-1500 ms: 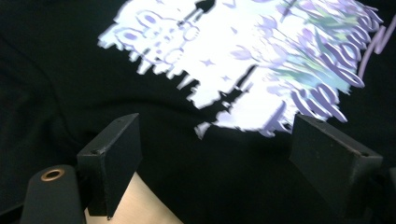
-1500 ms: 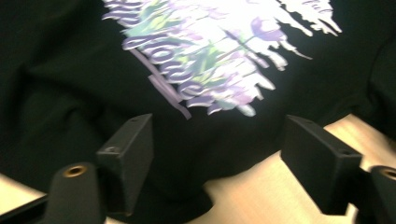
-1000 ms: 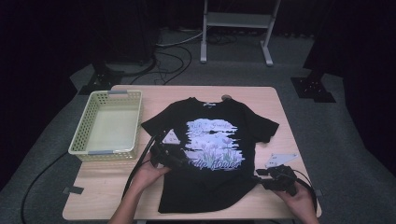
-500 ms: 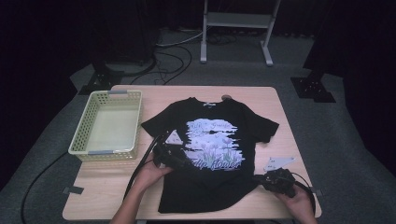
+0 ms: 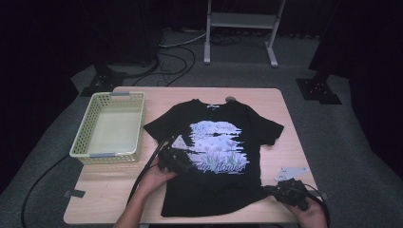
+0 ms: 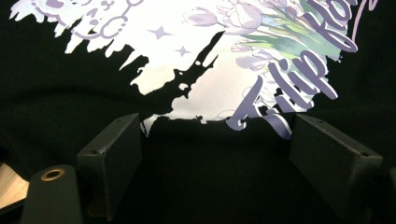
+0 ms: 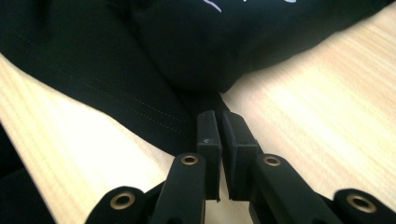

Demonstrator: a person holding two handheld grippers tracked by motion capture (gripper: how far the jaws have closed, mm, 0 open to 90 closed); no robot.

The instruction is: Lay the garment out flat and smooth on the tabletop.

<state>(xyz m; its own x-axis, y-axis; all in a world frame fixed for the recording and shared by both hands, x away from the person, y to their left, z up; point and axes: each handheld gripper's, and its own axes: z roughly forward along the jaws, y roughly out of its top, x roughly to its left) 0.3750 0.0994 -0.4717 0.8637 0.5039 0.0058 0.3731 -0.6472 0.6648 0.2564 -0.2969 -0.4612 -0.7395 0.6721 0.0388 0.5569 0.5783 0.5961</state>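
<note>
A black T-shirt [image 5: 214, 156] with a pale tulip print and lilac lettering lies face up, spread flat on the wooden surface [image 5: 285, 142] just right of a yellow basket [image 5: 111, 128]. The left gripper [image 5: 183, 166] rests on its left side, fingers [image 6: 112, 158] spread wide on the cloth. The right gripper [image 5: 275, 191] has just closed its fingers [image 7: 208, 140], clenched on the hem's lower right corner.

Overhead light on table [image 5: 294, 123]; surrounding room near black. White shirt print [image 6: 187, 60] overexposed in left gripper view. Wood glares in right gripper view; near jaws soft.
</note>
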